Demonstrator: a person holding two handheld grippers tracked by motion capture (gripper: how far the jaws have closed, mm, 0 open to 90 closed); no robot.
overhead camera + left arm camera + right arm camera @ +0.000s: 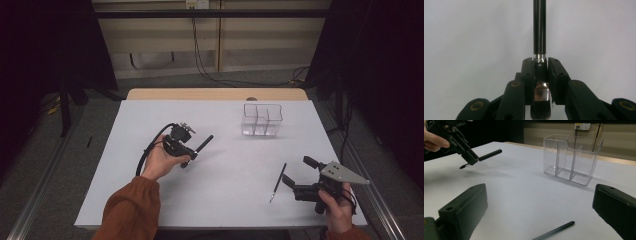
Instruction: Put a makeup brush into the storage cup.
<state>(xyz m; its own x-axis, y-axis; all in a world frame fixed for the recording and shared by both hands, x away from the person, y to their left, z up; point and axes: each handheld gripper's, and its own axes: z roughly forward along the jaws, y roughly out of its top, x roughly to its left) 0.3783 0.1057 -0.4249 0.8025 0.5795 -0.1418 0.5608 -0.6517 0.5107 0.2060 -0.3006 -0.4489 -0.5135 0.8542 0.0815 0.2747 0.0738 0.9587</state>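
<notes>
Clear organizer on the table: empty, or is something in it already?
Empty. The clear organizer stands upright with bare compartments; the brush is clamped in the left tool, off the table.

Hand-held gripper (540, 72) clamped around black makeup brush (540, 30), bristles near camera, above white table (474, 45).

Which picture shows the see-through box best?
The right gripper view: the box is close and large, so its dividers and compartments are plain. The high view shows the box small and far, on the table. The left gripper view faces a brush.
</notes>
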